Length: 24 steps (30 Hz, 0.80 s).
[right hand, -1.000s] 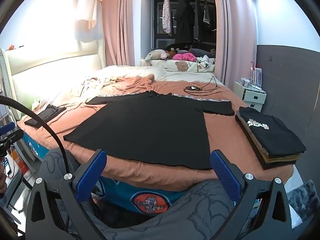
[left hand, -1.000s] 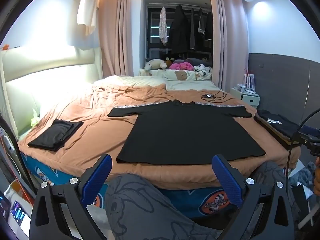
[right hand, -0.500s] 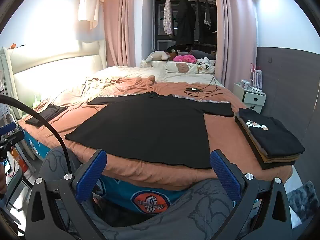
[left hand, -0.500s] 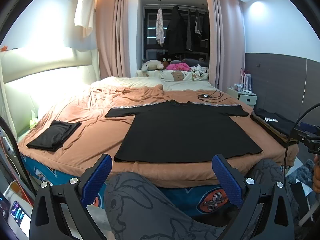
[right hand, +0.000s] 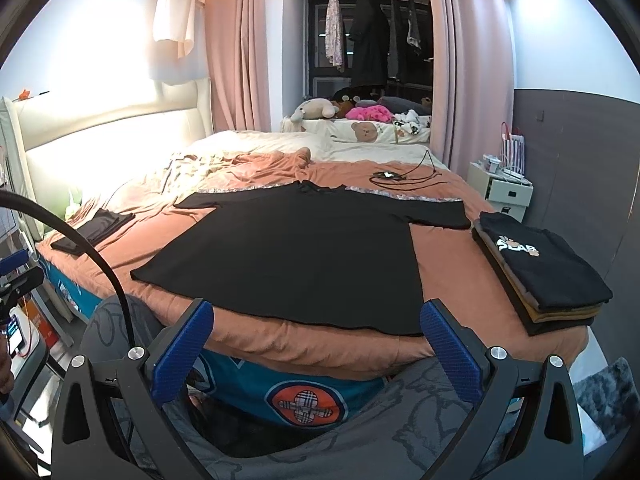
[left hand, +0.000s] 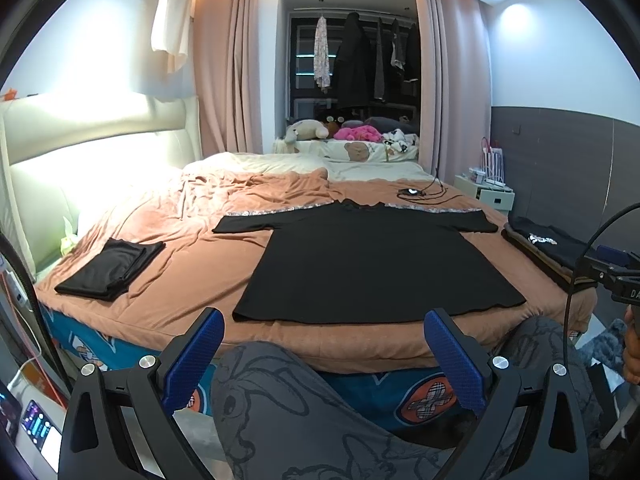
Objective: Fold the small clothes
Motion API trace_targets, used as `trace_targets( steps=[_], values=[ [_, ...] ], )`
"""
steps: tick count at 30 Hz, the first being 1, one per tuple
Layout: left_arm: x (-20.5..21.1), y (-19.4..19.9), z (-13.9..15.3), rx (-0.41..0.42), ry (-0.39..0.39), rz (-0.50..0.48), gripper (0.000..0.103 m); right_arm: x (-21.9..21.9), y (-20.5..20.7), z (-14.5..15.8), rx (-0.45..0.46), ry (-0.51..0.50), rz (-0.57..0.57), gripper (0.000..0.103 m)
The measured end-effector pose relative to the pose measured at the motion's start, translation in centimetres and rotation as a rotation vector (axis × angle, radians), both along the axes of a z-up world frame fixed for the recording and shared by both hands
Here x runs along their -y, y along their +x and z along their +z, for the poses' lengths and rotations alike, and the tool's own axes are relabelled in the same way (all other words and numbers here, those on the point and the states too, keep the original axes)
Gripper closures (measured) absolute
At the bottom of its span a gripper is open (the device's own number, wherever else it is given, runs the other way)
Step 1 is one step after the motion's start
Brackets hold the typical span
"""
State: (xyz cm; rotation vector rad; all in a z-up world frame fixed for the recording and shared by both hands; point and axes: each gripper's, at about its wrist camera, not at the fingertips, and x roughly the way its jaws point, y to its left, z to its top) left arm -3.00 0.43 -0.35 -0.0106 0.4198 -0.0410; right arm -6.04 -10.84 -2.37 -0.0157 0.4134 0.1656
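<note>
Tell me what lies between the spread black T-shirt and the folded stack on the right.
Only bare orange bedspread separates the black T-shirt from the folded stack; the right wrist view shows it.

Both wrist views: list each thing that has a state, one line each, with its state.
black T-shirt: spread flat, unfolded, sleeves out.
small black garment: folded, lying apart near the bed's left edge.
stack of clothes: folded, piled at the right edge.
brown blanket: rumpled toward the headboard.
left gripper: open, empty.
right gripper: open, empty.
curtains: drawn apart.
</note>
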Motion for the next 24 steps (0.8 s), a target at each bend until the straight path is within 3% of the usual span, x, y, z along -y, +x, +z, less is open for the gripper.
trace_targets(
  steps=[24],
  values=[
    [-0.55,0.22,-0.27,0.001,-0.004,0.016,0.002,-0.34,0.57,-0.51,-0.021,-0.001,0.018,0.0]
  ],
)
